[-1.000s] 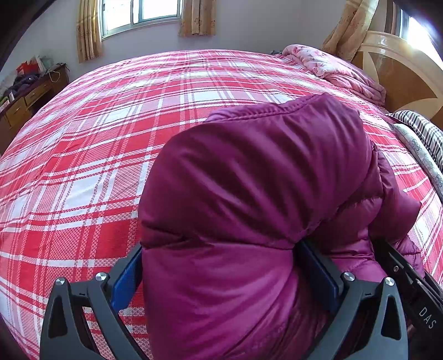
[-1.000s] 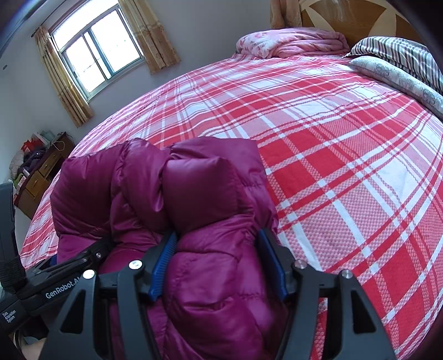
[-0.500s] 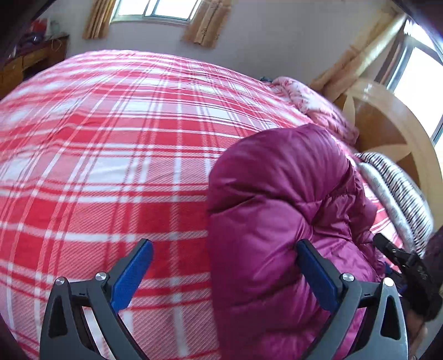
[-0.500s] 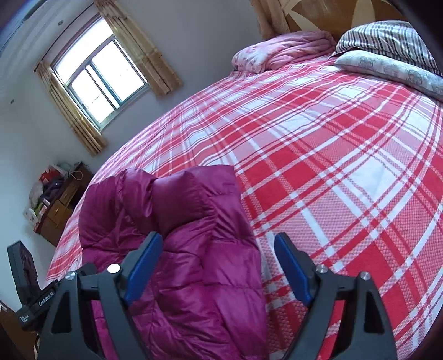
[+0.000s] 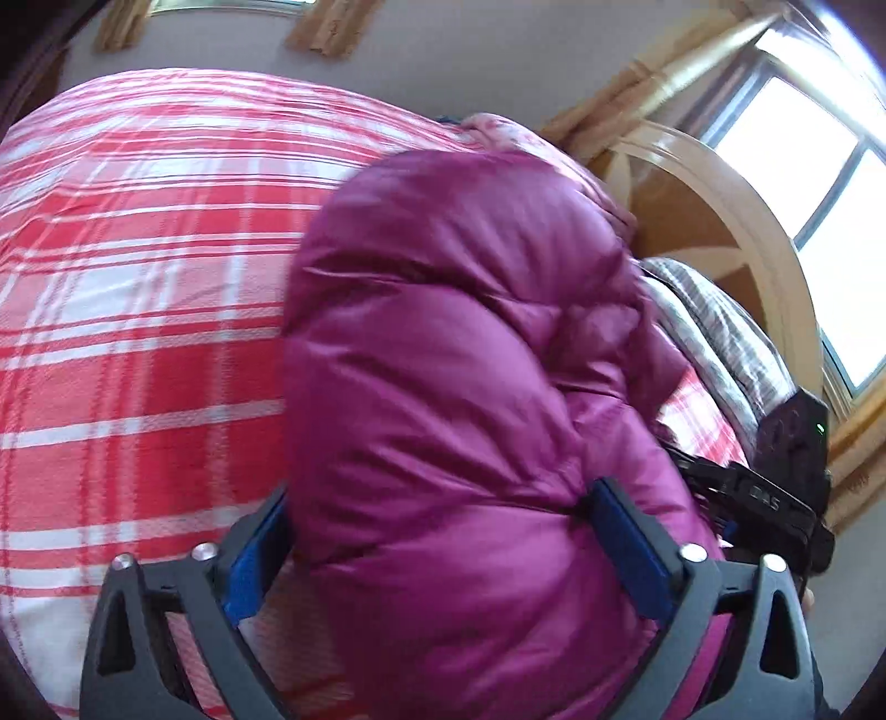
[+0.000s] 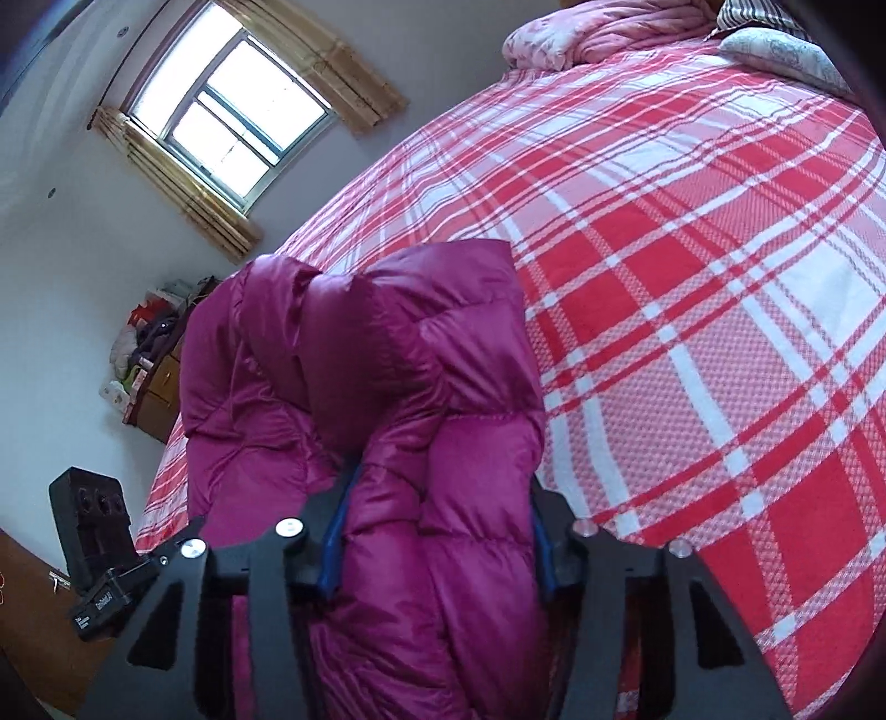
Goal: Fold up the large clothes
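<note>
A bulky magenta down jacket [image 5: 459,354] lies bunched on the red and white plaid bed [image 5: 144,310]. My left gripper [image 5: 437,531] has its blue pads pressed into the jacket's left and right sides, shut on it. In the right wrist view the same jacket [image 6: 387,387] fills the lower left. My right gripper [image 6: 437,526] is shut on a thick fold of it. The right gripper also shows at the right edge of the left wrist view [image 5: 775,498]. The left gripper shows at the lower left of the right wrist view [image 6: 105,554].
A wooden headboard [image 5: 720,232] and striped pillows [image 5: 720,332] stand at the bed's head. A folded pink quilt [image 6: 598,27] lies at the far corner. A wooden dresser with clutter [image 6: 155,376] stands by the wall under a curtained window [image 6: 243,111].
Half a second ago both grippers were open around the jacket. Now both have closed on it again, and both views have tilted.
</note>
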The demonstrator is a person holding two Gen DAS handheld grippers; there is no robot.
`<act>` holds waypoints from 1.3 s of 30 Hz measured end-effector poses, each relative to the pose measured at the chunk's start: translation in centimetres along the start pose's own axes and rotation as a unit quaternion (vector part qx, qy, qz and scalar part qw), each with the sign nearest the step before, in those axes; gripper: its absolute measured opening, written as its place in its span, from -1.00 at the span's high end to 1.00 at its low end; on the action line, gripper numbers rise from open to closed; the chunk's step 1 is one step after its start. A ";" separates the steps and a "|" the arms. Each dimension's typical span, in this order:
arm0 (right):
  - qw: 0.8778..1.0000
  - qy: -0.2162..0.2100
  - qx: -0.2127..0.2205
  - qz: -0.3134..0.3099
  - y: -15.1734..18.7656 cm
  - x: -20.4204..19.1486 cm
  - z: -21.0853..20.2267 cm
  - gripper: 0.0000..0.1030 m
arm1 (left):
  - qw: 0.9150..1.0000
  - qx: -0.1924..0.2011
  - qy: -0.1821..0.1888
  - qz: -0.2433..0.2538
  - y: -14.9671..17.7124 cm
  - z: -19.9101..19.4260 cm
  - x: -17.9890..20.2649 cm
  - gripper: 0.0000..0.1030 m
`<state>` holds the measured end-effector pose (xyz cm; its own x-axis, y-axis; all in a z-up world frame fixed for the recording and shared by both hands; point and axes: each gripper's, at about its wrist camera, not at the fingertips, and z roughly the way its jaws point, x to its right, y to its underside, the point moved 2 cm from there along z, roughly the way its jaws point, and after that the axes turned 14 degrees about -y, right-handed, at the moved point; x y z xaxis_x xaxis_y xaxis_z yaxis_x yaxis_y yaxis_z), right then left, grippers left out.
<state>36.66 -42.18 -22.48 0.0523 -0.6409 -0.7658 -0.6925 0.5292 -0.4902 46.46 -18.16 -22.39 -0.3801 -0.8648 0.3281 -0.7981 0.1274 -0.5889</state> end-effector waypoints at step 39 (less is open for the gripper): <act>0.980 -0.131 -0.097 -0.117 10.6 -20.6 11.7 0.59 | 0.966 0.126 -0.223 -0.016 6.5 -20.8 -12.4 0.14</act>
<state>36.67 -16.82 -16.76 0.3909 -0.5537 -0.7353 -0.7621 0.2532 -0.5959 36.24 3.52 -14.95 -0.0727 -0.9969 0.0308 -0.6454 0.0235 -0.7635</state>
